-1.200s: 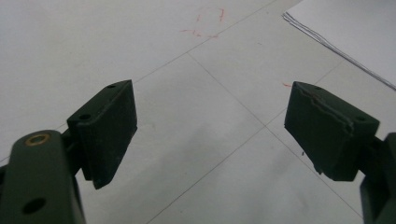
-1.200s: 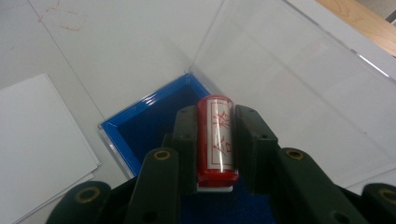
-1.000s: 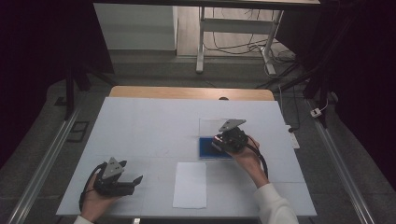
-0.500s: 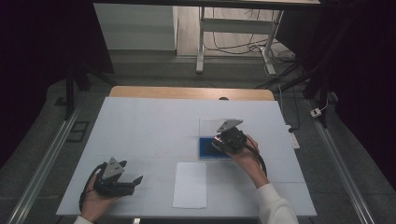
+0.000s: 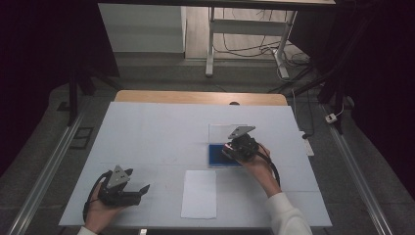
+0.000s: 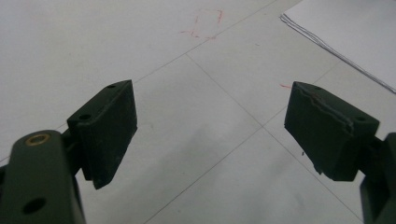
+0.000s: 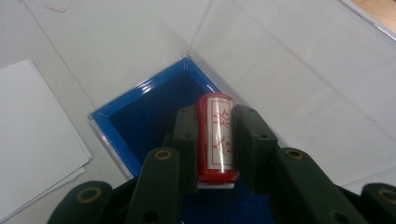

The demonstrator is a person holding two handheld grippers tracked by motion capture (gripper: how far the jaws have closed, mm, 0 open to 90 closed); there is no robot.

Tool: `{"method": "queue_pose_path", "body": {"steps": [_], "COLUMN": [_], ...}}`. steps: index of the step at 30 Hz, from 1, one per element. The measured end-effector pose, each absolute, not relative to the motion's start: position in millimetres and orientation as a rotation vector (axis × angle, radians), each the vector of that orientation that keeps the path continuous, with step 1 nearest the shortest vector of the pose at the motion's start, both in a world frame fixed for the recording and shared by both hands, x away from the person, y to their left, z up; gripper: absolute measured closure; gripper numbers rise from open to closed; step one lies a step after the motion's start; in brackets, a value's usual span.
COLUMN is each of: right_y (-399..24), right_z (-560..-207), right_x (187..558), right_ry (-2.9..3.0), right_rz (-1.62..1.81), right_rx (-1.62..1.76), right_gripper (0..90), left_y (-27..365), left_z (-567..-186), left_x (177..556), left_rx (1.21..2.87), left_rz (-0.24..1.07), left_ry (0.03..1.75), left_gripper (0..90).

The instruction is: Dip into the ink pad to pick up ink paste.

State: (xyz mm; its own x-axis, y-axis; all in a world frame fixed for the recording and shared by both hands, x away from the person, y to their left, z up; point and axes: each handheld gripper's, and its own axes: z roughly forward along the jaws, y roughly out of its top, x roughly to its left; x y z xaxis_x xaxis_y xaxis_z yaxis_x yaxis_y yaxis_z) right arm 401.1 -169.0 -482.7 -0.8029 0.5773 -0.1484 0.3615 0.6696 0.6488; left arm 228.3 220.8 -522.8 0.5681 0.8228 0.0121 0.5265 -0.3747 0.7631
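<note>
My right gripper is shut on a red cylindrical stamp with a white label of red characters, held over the blue ink pad in its clear case. In the high view the right gripper sits over the blue pad right of the table's centre, the clear lid lying open behind it. My left gripper rests at the front left of the table, jaws wide apart with nothing between them; in its own view just bare table lies between the fingers.
A stack of white paper sheets lies at the front centre, seen also as sheets and sheets. The table is white with faint grid lines and small red marks. Dark floor, rails and cables surround it.
</note>
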Motion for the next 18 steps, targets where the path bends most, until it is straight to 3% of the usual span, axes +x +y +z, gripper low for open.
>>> {"method": "queue_pose_path", "body": {"steps": [18], "right_y": [-174.2], "right_z": [-484.6], "right_x": [405.2], "right_ry": [2.559], "right_rz": [0.930], "right_rx": [0.773], "right_gripper": [71.5], "left_y": [220.0], "left_z": [-523.2], "left_x": [228.9], "left_rx": [2.066], "left_rz": [0.513], "left_ry": [1.083], "left_gripper": [17.4]}}
